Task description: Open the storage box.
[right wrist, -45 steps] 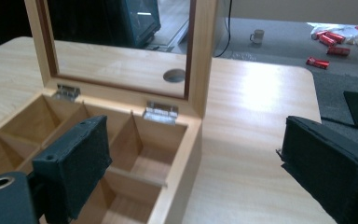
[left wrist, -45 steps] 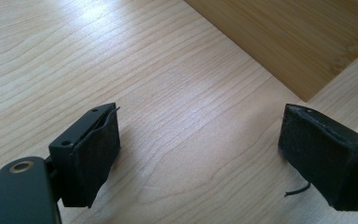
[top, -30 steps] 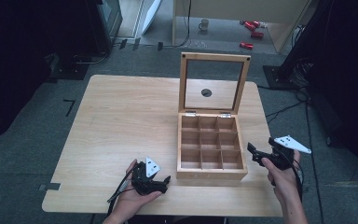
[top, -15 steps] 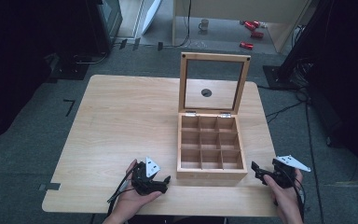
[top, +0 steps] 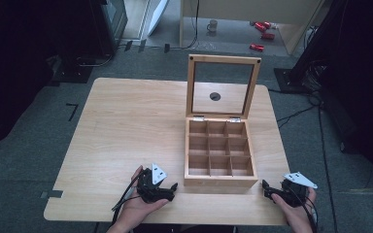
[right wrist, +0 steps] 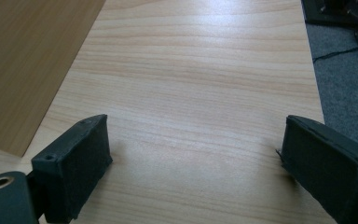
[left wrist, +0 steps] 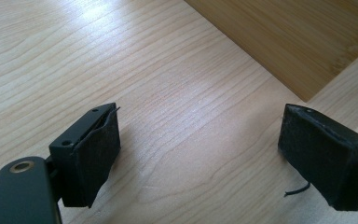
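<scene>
1. We rest both tools on the tabletop (top: 126, 126) at its near edge, one on each side of the box (top: 219, 154): the left tool (top: 174, 187) just off its front left corner, the right tool (top: 264, 187) off its front right corner.
2. Both tools have their jaws spread wide with nothing between them; each gripper view looks past them onto bare wood, with the box wall at the edge.
3. The box sits right of centre, lid (top: 223, 86) upright, its nine compartments empty.
4. We judge this a pause with the box opened; any next move calls for lifting a tool and reaching toward the box.
</scene>
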### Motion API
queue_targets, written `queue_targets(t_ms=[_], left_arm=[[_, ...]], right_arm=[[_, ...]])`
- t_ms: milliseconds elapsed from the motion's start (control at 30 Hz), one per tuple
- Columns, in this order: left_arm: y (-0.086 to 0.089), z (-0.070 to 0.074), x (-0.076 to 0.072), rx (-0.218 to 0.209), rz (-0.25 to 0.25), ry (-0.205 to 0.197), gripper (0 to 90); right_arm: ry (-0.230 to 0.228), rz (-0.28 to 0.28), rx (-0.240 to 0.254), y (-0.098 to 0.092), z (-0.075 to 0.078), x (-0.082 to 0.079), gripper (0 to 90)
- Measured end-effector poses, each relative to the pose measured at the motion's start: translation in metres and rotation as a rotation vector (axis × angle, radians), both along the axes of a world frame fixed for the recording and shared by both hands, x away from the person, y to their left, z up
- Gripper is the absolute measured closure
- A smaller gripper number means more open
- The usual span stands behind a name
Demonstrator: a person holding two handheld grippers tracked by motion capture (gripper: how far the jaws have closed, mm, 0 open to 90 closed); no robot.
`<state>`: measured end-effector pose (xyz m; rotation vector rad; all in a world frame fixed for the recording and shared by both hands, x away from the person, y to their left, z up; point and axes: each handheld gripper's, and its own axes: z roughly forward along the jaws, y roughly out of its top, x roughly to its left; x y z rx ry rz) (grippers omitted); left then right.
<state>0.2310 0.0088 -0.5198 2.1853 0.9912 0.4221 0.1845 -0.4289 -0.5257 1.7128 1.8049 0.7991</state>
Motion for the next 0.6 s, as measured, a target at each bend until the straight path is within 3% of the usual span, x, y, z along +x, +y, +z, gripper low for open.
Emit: queue_targets(t_ms=[600], left_arm=[[-0.0001,0.0000,0.0001,0.000,-0.001,0.000,13.1]], right_arm=[[0.001,0.006,0.003,0.0002,-0.0002,-0.0002,7.7]])
